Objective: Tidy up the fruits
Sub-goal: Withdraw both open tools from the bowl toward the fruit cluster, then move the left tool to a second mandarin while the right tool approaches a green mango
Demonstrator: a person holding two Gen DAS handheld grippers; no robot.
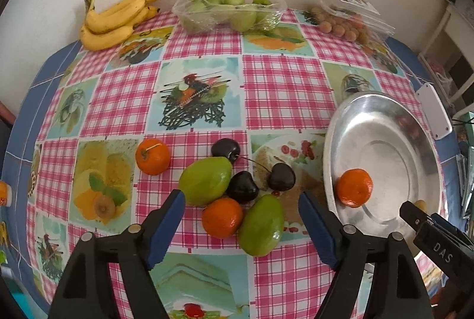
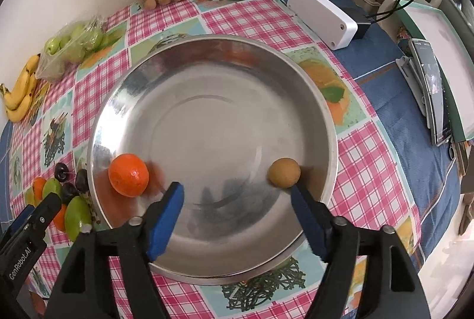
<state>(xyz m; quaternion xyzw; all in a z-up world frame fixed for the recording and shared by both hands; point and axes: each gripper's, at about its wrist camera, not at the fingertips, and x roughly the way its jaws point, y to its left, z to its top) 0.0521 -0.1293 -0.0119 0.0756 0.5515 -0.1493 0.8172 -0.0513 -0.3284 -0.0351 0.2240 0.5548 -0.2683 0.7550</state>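
Checked tabletop: left claw gapes empty directly above the near tangerine; right claw, also open, hangs over the steel bowl.

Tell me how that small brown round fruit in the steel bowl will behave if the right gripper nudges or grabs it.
The brown fruit looks nearly spherical, so it will probably roll at a light touch. The steel bowl looks smooth and slopes inward, so it would likely run toward the centre. It is small against the open right gripper, so the pads must close far and centred.
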